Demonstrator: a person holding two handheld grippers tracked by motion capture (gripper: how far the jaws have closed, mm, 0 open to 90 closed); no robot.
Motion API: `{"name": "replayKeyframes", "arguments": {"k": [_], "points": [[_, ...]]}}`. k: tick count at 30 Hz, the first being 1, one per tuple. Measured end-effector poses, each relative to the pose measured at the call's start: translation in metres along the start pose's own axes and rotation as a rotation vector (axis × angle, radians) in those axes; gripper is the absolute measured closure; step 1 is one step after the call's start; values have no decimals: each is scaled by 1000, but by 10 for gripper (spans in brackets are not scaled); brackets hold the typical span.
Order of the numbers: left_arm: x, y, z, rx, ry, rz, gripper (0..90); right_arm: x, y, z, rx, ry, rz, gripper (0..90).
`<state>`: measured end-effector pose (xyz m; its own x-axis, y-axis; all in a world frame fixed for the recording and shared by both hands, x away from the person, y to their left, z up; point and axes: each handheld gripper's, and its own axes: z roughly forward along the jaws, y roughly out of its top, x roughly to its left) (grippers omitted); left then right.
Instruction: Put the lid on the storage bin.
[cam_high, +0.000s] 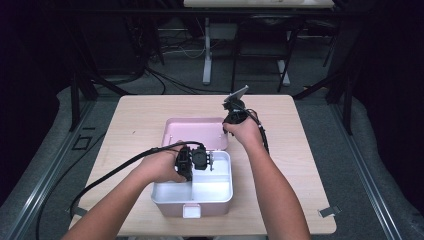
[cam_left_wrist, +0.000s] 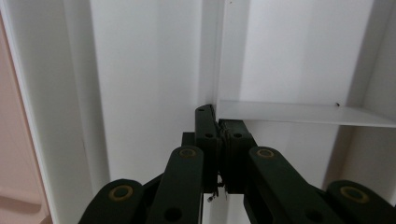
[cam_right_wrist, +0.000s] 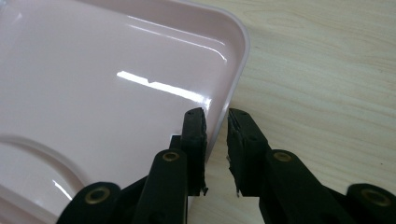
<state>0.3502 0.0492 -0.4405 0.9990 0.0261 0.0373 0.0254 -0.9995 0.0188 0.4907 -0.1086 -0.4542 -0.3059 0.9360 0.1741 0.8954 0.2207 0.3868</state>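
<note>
A pink lunch box (cam_high: 192, 202) with a white inner tray sits near the front edge of the desk (cam_high: 135, 115), about midway along it. Its pink lid (cam_high: 192, 131) lies flat and inside-up just behind it, toward the middle of the desk.

The left tool (cam_left_wrist: 218, 122) reaches down into the box. In the left gripper view its jaws are pressed nearly together around the thin white divider (cam_left_wrist: 299, 113) that splits the tray into compartments, clamping that wall at the point where it meets the crossing wall. In the high view the left tool (cam_high: 192, 161) is over the rear part of the tray.

The right tool (cam_right_wrist: 215, 121) is at the lid's right-hand rim, near its rear corner. Its jaws stand slightly apart and straddle the rim, one inside the lid and one over the wooden desk; I cannot tell whether they touch it. In the high view the right tool (cam_high: 235, 114) is by that same edge.
</note>
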Motion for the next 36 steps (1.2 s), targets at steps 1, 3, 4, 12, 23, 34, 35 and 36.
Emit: {"name": "replayKeyframes", "arguments": {"k": [1,3,4,12,23,34,35,36], "points": [[0,0,0,0,1,1,873,0,1,0,27,0,8,771],[0,0,0,1,0,2,874,-1,3,2,39,-10,16,771],[0,0,0,1,-1,3,874,-2,3,4,39,-6,27,771],[1,0,0,1,-3,5,875,-4,6,9,44,3,63,771],[0,0,0,0,1,4,876,-3,8,16,54,-6,74,784],[0,0,0,1,0,4,876,-2,8,15,50,-6,73,819],[0,0,0,1,-1,4,876,-2,7,14,49,-11,71,820],[0,0,0,1,-1,4,877,-1,7,14,45,-14,71,821]]}}
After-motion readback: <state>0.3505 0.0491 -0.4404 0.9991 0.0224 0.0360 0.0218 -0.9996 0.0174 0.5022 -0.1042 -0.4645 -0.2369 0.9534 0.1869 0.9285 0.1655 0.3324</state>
